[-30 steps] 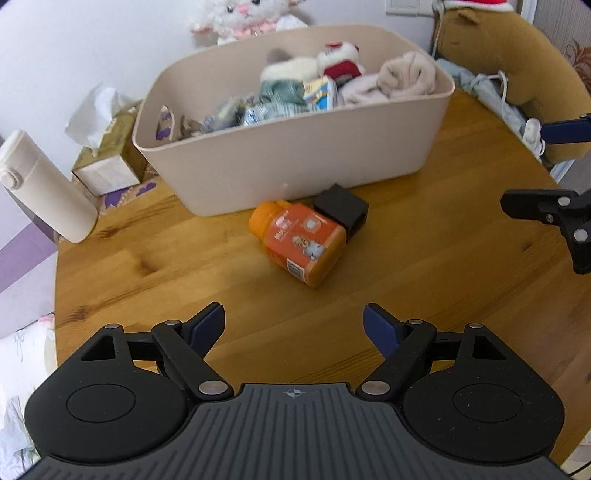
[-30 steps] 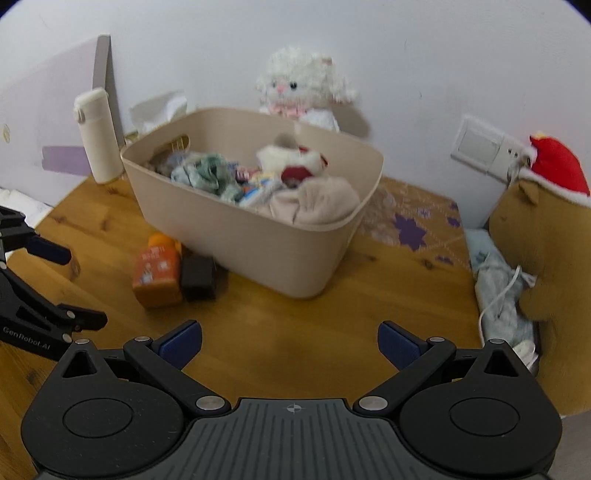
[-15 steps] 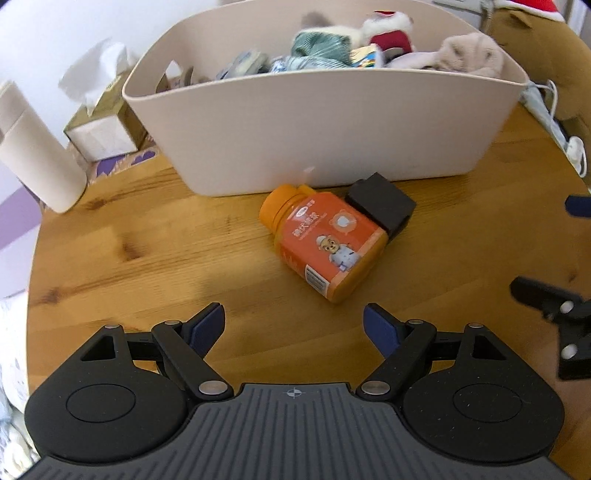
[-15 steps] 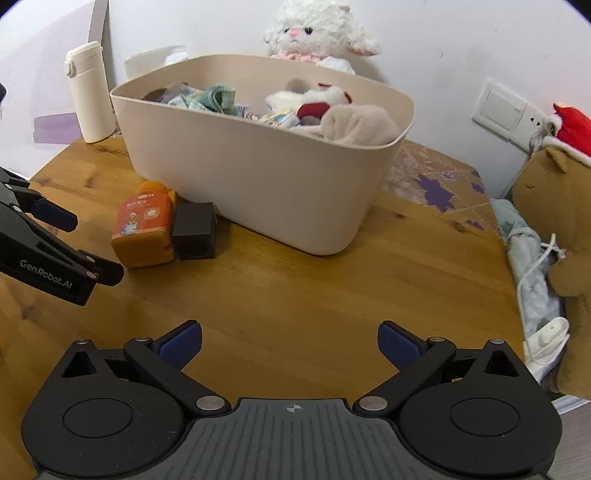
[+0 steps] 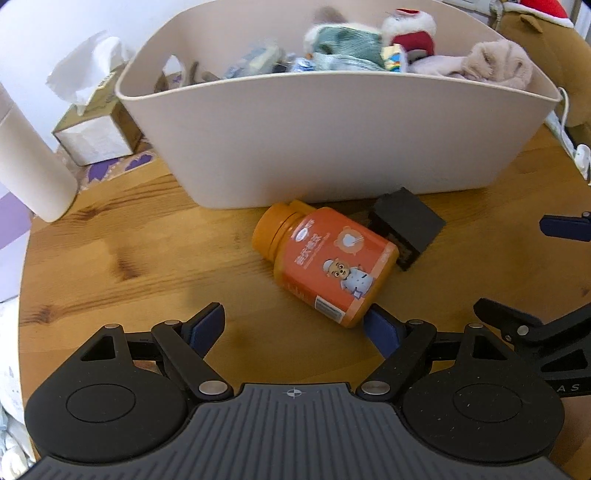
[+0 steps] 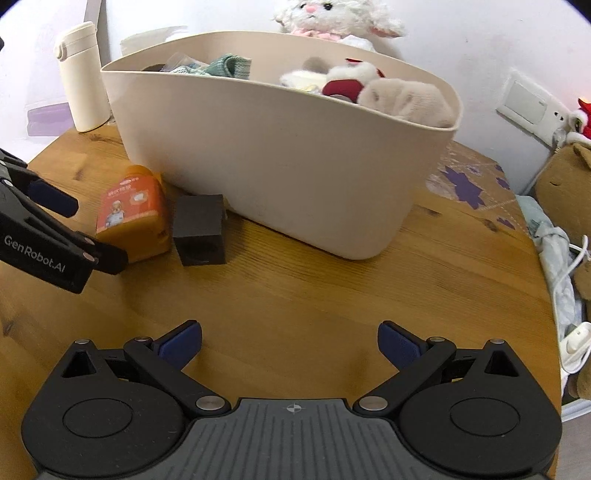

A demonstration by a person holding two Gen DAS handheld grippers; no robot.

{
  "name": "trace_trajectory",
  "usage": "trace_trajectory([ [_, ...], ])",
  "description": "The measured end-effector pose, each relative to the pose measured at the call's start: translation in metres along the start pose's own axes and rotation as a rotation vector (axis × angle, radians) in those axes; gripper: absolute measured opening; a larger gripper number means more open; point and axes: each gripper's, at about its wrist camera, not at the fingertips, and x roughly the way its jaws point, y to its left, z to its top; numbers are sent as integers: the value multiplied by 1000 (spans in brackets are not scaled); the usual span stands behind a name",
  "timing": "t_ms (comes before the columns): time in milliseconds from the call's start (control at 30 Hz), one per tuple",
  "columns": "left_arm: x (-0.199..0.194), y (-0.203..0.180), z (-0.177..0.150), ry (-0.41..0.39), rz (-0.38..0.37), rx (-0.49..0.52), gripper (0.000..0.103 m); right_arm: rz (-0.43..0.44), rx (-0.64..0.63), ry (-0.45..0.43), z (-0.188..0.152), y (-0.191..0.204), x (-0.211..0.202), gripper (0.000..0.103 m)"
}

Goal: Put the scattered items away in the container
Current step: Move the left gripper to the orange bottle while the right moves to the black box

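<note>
**Two items on the table, both grippers empty**

Left wrist view. We find the left gripper low over the wooden table, its jaws spread wide and holding nothing. The orange bottle lies on its side just ahead of the fingers, cap toward the container; its base end overlaps the right blue pad in the picture, but we cannot tell whether they touch. A black box sits against the bottle's right side, close to the foot of the beige container. The container stands upright and holds soft items, among them a green cloth and a pinkish plush piece. To its left we note a tissue box and a white flask. The right gripper shows at the right edge, fingers apart.

Right wrist view. We find the right gripper over bare table, jaws spread wide, nothing between them. The container stands ahead at centre. The black box rests on the table near the container's front wall, just beside the orange bottle on its left. The left gripper enters from the left edge, its fingers apart, the nearer one overlapping the bottle's base end. Behind the container we note a white plush toy against the wall and the white flask. A brown plush toy and a white cable sit at the table's right side.
</note>
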Motion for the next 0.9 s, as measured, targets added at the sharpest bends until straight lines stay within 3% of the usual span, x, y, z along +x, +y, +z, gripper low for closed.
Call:
trace_trajectory([
  [167,2,21,0,35,23,-89,84,5,-10,-4,8,7,7,103],
  [400,8,45,-1,52,80,-131,84,12,-20,-14,20,20,15,103],
  [633,0,47,3,41,18,-192,84,5,-18,-32,31,31,24,103],
  [900,6,47,16,47,-10,-381,84,-3,6,-28,35,33,31,103],
])
